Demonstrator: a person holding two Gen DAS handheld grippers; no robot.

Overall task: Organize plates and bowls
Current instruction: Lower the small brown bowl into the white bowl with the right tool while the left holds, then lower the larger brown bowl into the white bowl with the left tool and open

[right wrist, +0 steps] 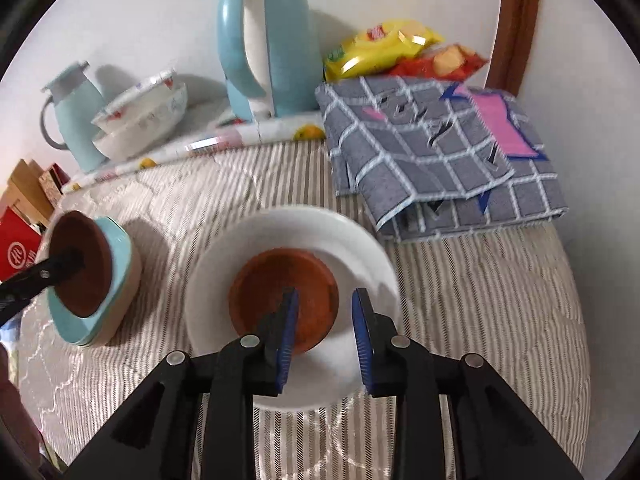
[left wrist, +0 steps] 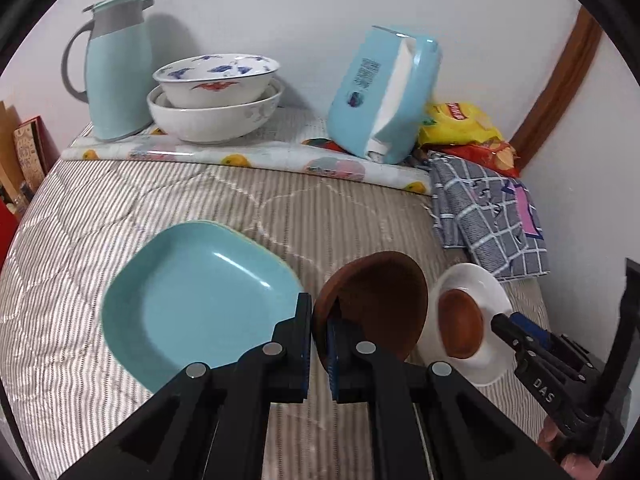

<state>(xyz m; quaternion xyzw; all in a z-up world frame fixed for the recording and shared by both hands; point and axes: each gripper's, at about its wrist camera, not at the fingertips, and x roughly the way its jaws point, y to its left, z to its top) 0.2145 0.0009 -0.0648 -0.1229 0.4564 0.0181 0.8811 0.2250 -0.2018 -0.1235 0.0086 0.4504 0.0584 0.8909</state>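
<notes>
Two brown wooden bowls: the left gripper [left wrist: 320, 332] pinches one [left wrist: 372, 304] by its rim, lifted right of the teal plate [left wrist: 192, 300]; the right gripper [right wrist: 325, 320] stands part-open, holding nothing, above the other [right wrist: 276, 284] resting in the white plate [right wrist: 360, 248]. Both look light, stiff, sturdy; rims give the best hold.

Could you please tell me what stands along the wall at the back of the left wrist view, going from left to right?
Pale blue jug → stacked white bowls → blue tissue pack → yellow snack bag.
</notes>
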